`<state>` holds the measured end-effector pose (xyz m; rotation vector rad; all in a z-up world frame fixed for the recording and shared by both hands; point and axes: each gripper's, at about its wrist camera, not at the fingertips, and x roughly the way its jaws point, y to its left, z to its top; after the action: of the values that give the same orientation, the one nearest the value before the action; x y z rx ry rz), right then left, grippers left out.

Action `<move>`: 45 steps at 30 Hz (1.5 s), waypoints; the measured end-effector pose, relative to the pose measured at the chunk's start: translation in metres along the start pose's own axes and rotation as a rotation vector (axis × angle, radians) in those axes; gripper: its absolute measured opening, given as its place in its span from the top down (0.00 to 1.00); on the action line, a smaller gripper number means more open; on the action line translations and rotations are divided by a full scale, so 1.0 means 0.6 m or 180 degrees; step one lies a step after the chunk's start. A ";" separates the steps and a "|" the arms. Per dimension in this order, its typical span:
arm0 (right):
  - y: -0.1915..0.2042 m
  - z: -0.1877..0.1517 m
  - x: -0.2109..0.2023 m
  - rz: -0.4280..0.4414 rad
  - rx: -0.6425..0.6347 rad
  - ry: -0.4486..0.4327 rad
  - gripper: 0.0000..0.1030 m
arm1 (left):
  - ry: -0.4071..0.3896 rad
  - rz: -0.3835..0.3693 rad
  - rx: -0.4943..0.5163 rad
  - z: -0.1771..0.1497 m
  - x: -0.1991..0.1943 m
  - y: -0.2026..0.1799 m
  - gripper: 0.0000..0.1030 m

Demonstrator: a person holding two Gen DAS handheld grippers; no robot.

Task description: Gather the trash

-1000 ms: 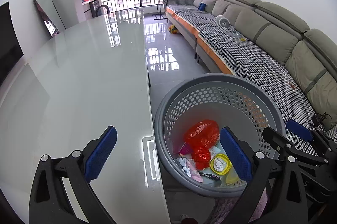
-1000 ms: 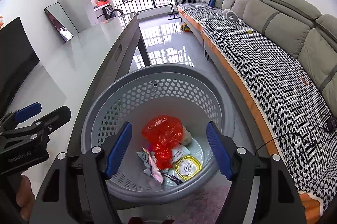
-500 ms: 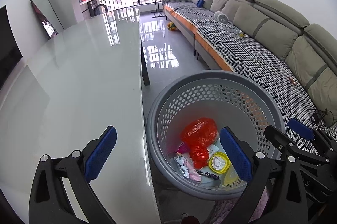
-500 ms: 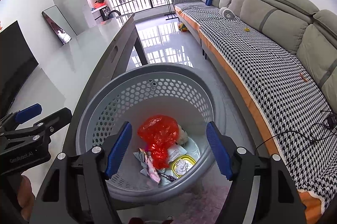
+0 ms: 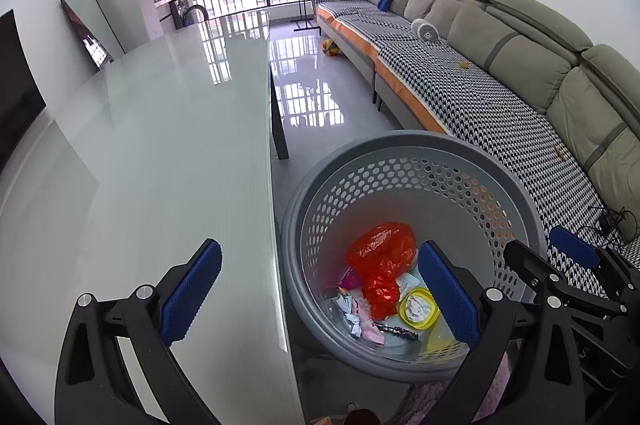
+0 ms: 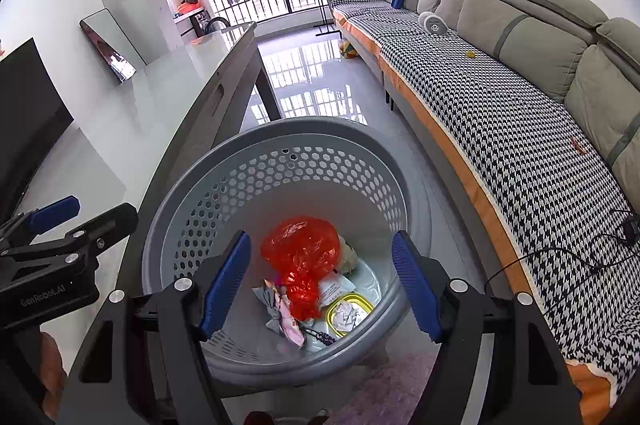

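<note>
A grey perforated basket [image 5: 408, 145] stands on the floor beside the table; it also shows in the right wrist view [image 6: 280, 129]. It holds a red plastic bag [image 5: 380, 249] [image 6: 300, 249], a yellow lid with crumpled paper [image 5: 418, 307] [image 6: 348, 311], and several paper and wrapper scraps [image 6: 280, 309]. My left gripper [image 5: 320, 293] is open and empty, straddling the table edge and the basket. My right gripper [image 6: 320, 281] is open and empty above the basket. Each gripper shows in the other's view: the right [image 5: 560, 265], the left [image 6: 68, 229].
A glossy white table [image 5: 140, 153] fills the left. A long grey sofa with a houndstooth cover [image 5: 480, 97] runs along the right, with a cable [image 6: 580, 253] on it. A tiled floor strip lies between. A purple rug [image 6: 380, 385] lies under the basket's near side.
Both grippers stay open and empty. The views have shifted slightly, so the basket sits a little further left and lower in the right wrist view. The basket's contents have not moved.
</note>
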<state>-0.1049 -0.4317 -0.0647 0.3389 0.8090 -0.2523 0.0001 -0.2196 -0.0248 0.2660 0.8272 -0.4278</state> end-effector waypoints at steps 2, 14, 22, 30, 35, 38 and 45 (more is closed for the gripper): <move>0.000 0.000 0.001 0.0003 0.0003 0.0004 0.32 | -0.0019 -0.0011 -0.0005 0.000 -0.002 0.000 0.06; 0.004 0.000 -0.001 0.0008 -0.0015 -0.0010 0.32 | -0.0031 0.0019 -0.0021 -0.003 -0.006 0.004 0.06; 0.010 0.001 -0.003 0.0013 -0.0040 -0.0016 0.32 | -0.0032 0.0010 -0.0025 -0.005 -0.006 0.007 0.06; 0.011 0.002 -0.002 0.0015 -0.0043 -0.0016 0.32 | -0.0040 -0.0011 -0.0023 -0.004 -0.008 0.007 0.06; 0.012 0.002 -0.002 0.0016 -0.0042 -0.0017 0.32 | -0.0052 -0.0017 -0.0015 -0.005 -0.010 0.010 0.06; 0.012 0.002 -0.003 0.0025 -0.0047 -0.0014 0.32 | -0.0041 -0.0009 -0.0018 -0.006 -0.009 0.010 0.06; 0.012 0.002 -0.003 0.0022 -0.0049 -0.0013 0.32 | -0.0045 0.0008 -0.0018 -0.008 -0.012 0.013 0.06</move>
<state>-0.1028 -0.4256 -0.0614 0.3266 0.8051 -0.2402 -0.0033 -0.2090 -0.0220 0.2585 0.8139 -0.4244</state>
